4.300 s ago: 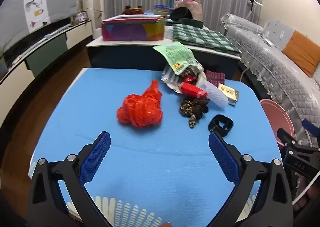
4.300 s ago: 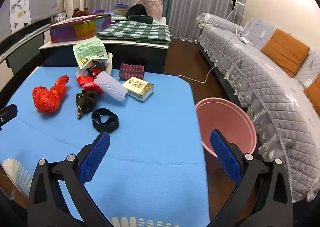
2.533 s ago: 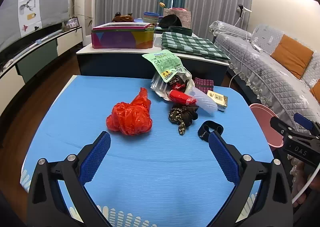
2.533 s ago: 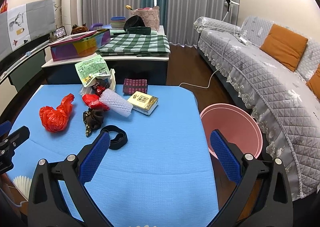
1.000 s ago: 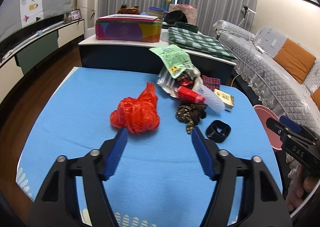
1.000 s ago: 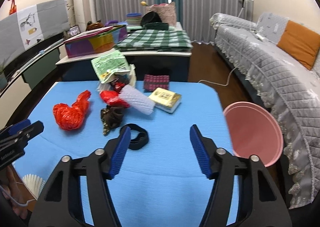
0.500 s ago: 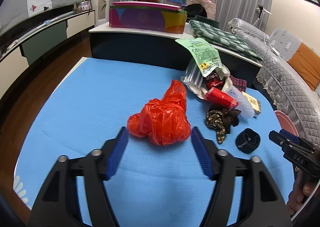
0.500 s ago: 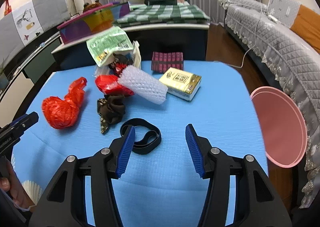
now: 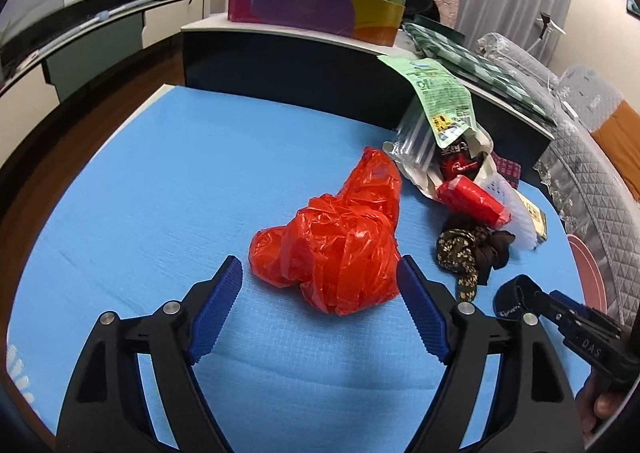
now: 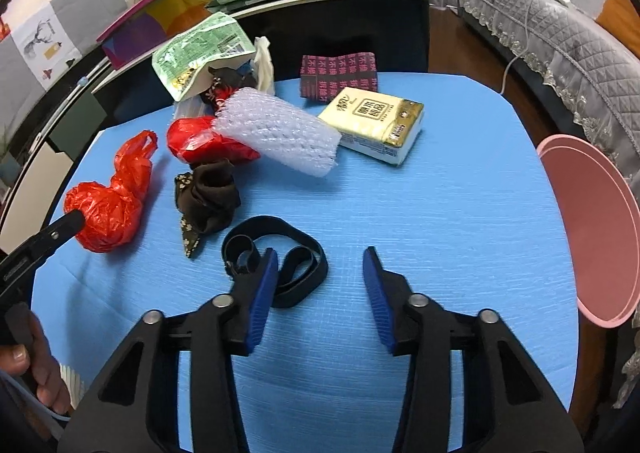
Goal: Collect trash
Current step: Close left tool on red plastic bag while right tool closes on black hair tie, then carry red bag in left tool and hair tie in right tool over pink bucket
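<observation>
Left claw (image 9: 318, 279) spread around a red bag (image 9: 334, 239) on the blue surface (image 9: 160, 189).
Right claw (image 10: 320, 273) spread, its left pad over a black strap (image 10: 280, 253); pink bin (image 10: 592, 229) sits beside the surface's right edge.

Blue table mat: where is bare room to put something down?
Bare: the blue table mat between the yellow tissue pack and the pink bin, and left of the crumpled red plastic bag. Crowded: the far middle, around the white foam net sleeve.
</observation>
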`<state>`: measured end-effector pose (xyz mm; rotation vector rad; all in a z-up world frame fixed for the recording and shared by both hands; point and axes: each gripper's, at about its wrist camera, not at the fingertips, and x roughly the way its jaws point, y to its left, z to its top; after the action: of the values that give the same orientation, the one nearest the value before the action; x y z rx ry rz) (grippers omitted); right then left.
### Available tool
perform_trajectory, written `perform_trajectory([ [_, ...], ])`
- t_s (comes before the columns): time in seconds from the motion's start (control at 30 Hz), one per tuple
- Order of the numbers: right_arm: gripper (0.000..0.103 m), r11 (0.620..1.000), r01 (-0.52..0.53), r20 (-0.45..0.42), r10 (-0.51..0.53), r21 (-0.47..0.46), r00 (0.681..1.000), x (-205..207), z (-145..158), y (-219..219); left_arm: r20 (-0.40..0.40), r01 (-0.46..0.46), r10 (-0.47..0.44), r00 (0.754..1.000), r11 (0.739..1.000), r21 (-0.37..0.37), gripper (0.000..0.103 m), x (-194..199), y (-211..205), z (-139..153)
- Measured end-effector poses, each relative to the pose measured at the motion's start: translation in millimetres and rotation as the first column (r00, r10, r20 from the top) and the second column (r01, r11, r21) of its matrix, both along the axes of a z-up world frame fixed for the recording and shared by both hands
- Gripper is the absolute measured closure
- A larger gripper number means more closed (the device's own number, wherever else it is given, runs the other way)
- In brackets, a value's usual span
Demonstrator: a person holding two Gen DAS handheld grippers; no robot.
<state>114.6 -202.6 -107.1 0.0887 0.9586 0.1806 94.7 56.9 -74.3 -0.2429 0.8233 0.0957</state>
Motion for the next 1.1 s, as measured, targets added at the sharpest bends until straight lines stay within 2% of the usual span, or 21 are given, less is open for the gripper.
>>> perform_trajectory([
  [0.27, 0.094, 0.999, -0.037, -0.014, 0.038, 0.02, 0.999, -2.6, 0.5, 0.0, -0.015, -0.013, 0.012, 1.0, 0.999, -0.031, 0.026, 11.1, -3.9, -4.7],
  [0.47, 0.101, 0.999, -0.053, -0.011, 0.053, 0.01, 0.999, -6.3, 3.6, -1.8, -0.028, -0.017, 0.017, 0.999, 1.0, -0.009, 0.026, 18.6, -10.5, -6.8],
  [0.6, 0.101, 0.999, -0.053, -0.009, 0.053, 0.005, 0.999, -10.4, 5.6, -5.9, -0.031, -0.013, 0.013, 0.999, 1.0, 0.015, 0.028, 19.7, -15.9, -5.5],
  [0.63, 0.101, 0.999, -0.052, -0.008, 0.052, 0.005, 0.999, -11.3, 6.2, -7.0, -0.033, -0.008, 0.009, 0.999, 1.0, 0.018, 0.036, 19.9, -17.3, -6.0],
  [0.77, 0.101, 0.999, -0.041, 0.004, 0.041, 0.006, 0.999, -15.7, 11.6, -12.7, -0.031, 0.002, -0.001, 1.0, 0.999, 0.038, 0.047, 17.9, -20.9, -4.5],
  [1.1, 0.101, 1.0, -0.019, 0.092, 0.019, -0.008, 0.996, -33.1, 41.1, -24.9, 0.041, 0.026, -0.029, 0.999, 0.997, 0.073, 0.05, -3.7, -32.8, 20.5],
])
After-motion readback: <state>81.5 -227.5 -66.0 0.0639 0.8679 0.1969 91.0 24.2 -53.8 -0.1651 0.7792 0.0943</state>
